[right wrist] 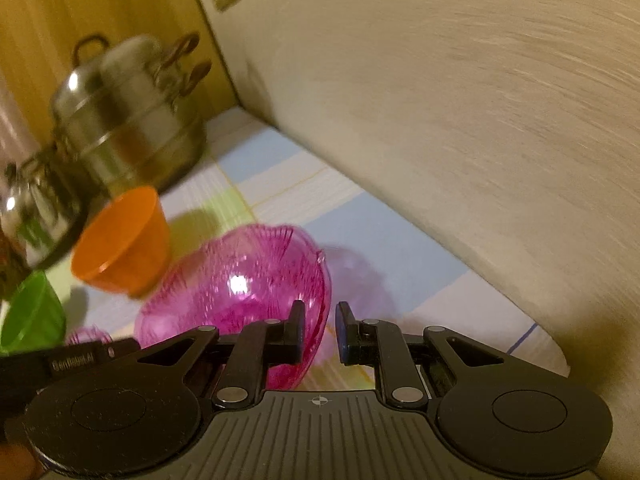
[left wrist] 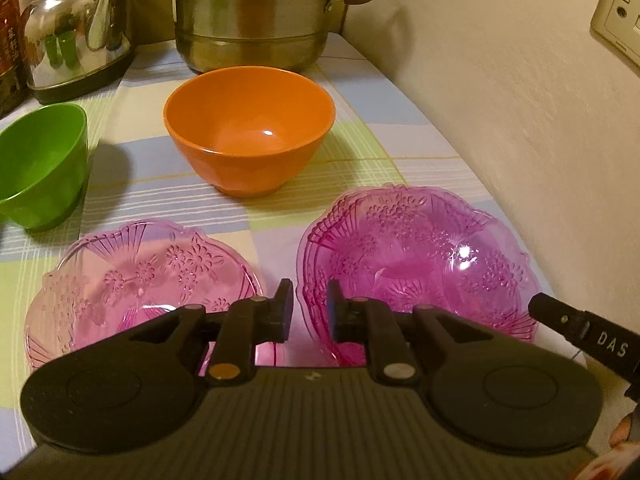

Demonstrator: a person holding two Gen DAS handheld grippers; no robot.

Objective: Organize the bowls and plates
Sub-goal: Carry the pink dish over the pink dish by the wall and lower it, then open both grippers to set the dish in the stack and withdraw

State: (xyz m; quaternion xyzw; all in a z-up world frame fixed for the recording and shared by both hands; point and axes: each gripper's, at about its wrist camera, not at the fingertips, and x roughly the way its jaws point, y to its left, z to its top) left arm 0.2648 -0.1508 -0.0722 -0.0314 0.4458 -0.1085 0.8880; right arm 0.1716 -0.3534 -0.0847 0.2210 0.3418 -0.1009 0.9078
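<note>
A: How are the 2 grippers set?

B: The left gripper (left wrist: 310, 312) has its jaws nearly together with only a narrow gap and nothing between them. It hangs over the near edges of the 2 pink dishes. The right gripper (right wrist: 319, 330) looks the same, narrow gap, nothing gripped, though its view is blurred.

A: Where are the dishes?

B: On the checked tablecloth (left wrist: 360, 148). The pale pink plate (left wrist: 132, 284) lies near left. The deeper pink plate stack (left wrist: 416, 264) lies near right, close to the wall (left wrist: 520, 100), and looks like more than 1 dish nested. The 2 are just beside each other, not touching.

A: And the bowls?

B: The orange bowl (left wrist: 248, 128) stands upright farther back, in the middle. The green bowl (left wrist: 40, 160) stands upright at the far left, apart from it.

A: Anything behind?

B: A steel steamer pot (left wrist: 256, 16) at the far end and a steel kettle (left wrist: 76, 32) to its left. The right gripper's finger also shows at the right edge of the left view.
</note>
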